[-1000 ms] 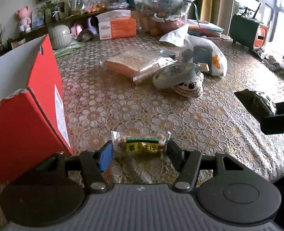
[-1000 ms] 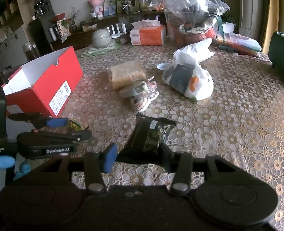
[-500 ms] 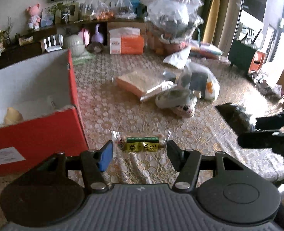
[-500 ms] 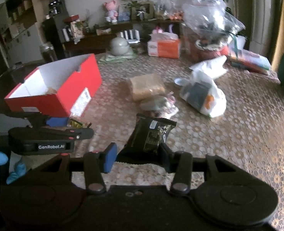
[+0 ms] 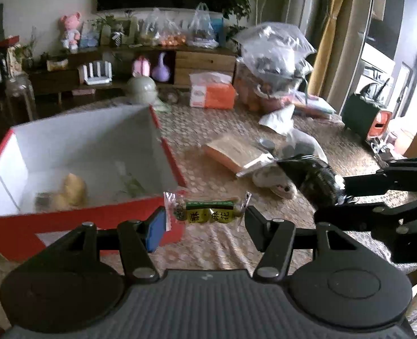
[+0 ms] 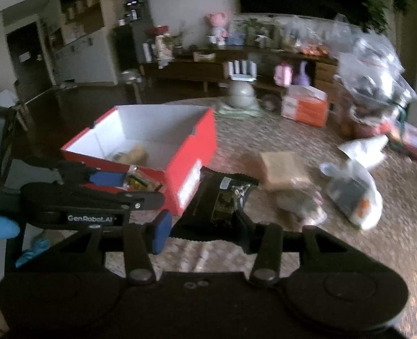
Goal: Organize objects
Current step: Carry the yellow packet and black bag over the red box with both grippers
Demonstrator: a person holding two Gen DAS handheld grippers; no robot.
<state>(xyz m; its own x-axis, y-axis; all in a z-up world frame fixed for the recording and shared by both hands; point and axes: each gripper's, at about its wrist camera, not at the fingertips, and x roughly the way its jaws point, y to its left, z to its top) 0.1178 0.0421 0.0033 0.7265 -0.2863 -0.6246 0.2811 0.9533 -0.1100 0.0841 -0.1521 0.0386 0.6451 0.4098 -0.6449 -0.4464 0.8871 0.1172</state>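
Left tongs (image 5: 205, 219) hold a clear snack packet (image 5: 208, 212) with a green and yellow label between the two fingers, raised just in front of the near right corner of the open red box (image 5: 163, 147), which stands on the left of the surface (image 5: 236, 243) and has some small items inside. Right tongs (image 6: 201, 224) grip a black snack bag (image 6: 222, 197) by its lower edge, also lifted above the lace-patterned cloth, to the right of the box and near a wrapped brown block (image 6: 281, 166).
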